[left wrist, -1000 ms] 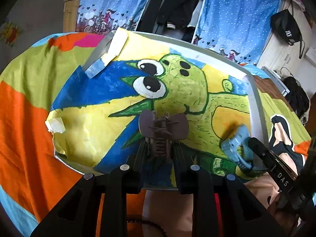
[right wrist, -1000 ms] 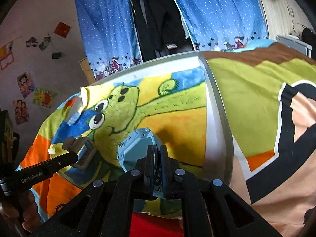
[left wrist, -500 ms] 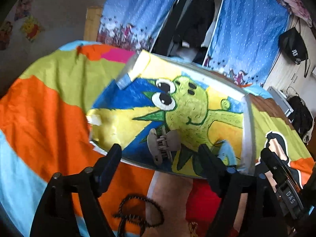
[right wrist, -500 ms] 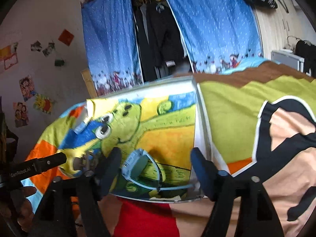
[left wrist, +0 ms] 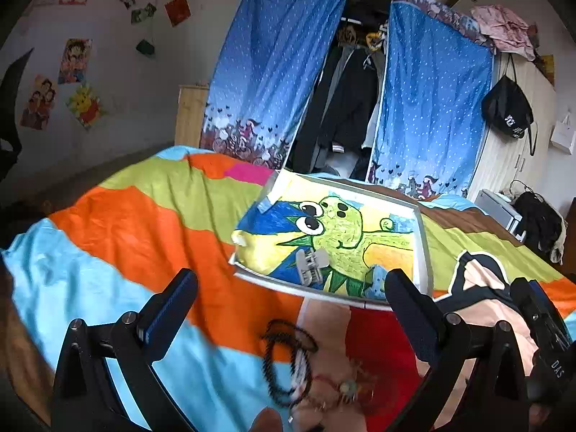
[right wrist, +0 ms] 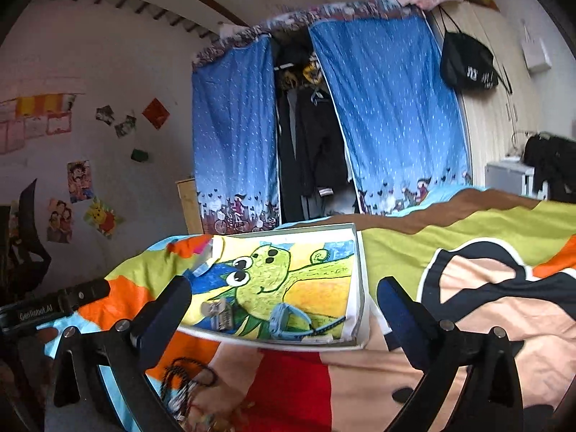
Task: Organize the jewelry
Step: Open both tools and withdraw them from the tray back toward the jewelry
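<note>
A shallow white tray point(left wrist: 422, 237) lined with a green cartoon drawing lies on the bed; it also shows in the right wrist view point(right wrist: 361, 288). In it lie a grey-brown hair claw point(left wrist: 311, 265) point(right wrist: 218, 314) and a light blue clip point(left wrist: 374, 280) point(right wrist: 286, 322). A pile of black bead strings and a red bracelet point(left wrist: 298, 367) point(right wrist: 187, 385) lies on the bedspread in front of the tray. My left gripper point(left wrist: 291, 313) is open and empty, above the pile. My right gripper point(right wrist: 284, 318) is open and empty, back from the tray's front edge.
The bed has a bright patchwork bedspread point(left wrist: 136, 223). Blue curtains point(left wrist: 273, 82) and hanging clothes stand behind it. A black bag point(left wrist: 507, 111) hangs at the right. The other gripper's body shows at each view's edge point(left wrist: 547, 331) point(right wrist: 54, 306).
Both grippers opened, left the hair claw and the blue clip in the tray, and pulled back and up. The bead pile has come into view.
</note>
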A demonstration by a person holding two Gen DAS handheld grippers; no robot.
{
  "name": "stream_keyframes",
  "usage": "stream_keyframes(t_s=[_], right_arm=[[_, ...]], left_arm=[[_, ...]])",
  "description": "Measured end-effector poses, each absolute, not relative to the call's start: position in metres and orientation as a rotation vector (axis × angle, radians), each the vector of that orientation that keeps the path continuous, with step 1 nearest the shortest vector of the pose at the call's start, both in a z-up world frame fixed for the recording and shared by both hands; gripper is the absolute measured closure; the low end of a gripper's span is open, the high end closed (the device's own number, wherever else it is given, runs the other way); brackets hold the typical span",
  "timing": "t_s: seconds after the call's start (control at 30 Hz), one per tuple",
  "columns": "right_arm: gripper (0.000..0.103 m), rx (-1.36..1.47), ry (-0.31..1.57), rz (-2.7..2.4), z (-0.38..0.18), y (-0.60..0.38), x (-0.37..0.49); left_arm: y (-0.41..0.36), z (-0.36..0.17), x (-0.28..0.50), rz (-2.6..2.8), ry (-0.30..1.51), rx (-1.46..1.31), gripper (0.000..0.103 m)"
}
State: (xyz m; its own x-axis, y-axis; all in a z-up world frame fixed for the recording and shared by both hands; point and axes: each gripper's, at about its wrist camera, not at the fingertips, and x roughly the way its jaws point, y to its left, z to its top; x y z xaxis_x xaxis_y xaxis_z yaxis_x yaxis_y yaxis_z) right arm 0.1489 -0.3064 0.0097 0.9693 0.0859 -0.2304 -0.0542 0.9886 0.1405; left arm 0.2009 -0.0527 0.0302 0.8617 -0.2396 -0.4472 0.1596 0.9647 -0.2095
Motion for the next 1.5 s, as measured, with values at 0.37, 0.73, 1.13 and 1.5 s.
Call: stream_keyframes(t_s=[0.37,0.73,1.13,1.5], right_arm=[[0.0,0.126,0.316,0.085,0.006,-0.271,0.064],[0.0,0.168,0.461,0.007,-0.013,-0.261,0.029],[0.0,0.307,0.66,0.026,-0.036,-0.283,0.064],[0.0,0.276,0.772,0.172,-0.048,-0.295,0.135]], left_arm=[[-0.018,0.028,0.106,-0.181,0.486,-0.102,0.001],[-0.004,-0.01,0.064,-0.192,0.643,-0.054,0.001],[-0.029,-0.048,0.099,-0.302,0.893,0.013,0.001],[-0.061,-0.081,0.155,-0.462,0.971,0.095,0.01]])
